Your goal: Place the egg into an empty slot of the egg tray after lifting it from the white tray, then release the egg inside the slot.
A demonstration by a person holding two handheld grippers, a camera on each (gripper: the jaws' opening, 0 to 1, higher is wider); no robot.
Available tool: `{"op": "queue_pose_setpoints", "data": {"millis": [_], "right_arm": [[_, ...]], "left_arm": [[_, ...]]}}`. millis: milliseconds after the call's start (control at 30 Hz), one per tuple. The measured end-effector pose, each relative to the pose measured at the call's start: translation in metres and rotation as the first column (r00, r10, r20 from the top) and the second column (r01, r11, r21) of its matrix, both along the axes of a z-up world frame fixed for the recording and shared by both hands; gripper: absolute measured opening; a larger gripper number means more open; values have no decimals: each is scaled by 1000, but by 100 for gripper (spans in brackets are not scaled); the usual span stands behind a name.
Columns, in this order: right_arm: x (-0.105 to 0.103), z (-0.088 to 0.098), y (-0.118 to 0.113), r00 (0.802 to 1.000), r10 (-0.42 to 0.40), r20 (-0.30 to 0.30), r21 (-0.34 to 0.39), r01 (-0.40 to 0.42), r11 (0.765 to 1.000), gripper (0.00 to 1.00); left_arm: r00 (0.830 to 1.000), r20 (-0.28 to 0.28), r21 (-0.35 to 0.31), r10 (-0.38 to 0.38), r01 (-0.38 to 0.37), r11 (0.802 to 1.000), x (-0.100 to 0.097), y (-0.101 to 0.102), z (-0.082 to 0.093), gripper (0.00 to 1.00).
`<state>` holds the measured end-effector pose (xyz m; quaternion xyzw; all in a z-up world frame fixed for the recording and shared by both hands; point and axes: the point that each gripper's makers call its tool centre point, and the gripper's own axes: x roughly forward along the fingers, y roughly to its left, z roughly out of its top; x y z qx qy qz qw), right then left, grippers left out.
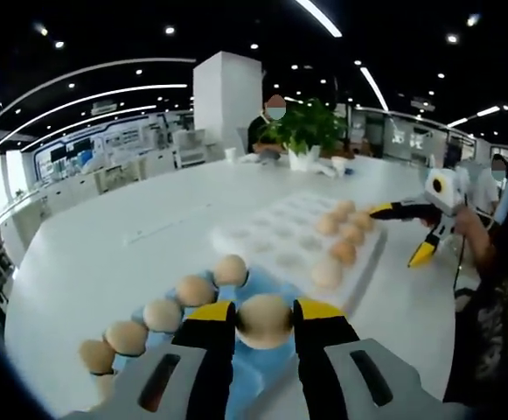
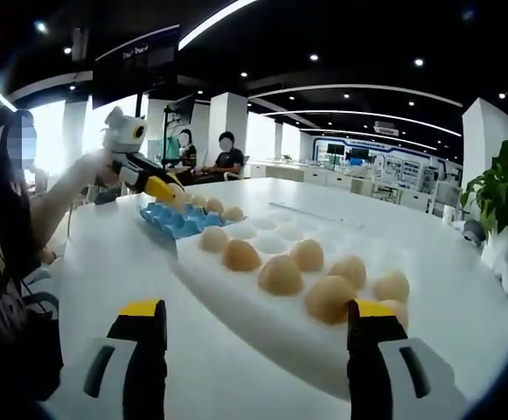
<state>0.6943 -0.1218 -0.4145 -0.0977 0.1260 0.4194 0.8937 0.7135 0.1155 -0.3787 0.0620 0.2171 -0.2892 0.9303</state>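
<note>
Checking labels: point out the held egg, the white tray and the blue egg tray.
held egg (image 1: 264,320), left gripper view, centre of the shell between the left gripper's fingers.
white tray (image 2: 236,302), right gripper view, bare near wall.
blue egg tray (image 2: 177,220), right gripper view, front blue edge.

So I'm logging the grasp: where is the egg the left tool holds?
In the left gripper view, the egg sits between the left tool's yellow tips, over the blue egg tray, right of an egg row.

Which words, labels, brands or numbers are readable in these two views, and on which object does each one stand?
None can be read.
Hanging dark sign: pale lettering, too blurred to read.
Far wall panels: marks too small to read.
Eggs, white tray and blue egg tray: no print visible.
</note>
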Motion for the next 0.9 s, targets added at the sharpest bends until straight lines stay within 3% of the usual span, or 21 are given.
{"op": "queue_pose_setpoints", "data": {"millis": [900], "right_arm": [[0, -1, 0, 1000, -3, 3, -15, 3, 1000, 90]], "left_arm": [[993, -9, -37, 116, -116, 993, -8, 43, -4, 26]]}}
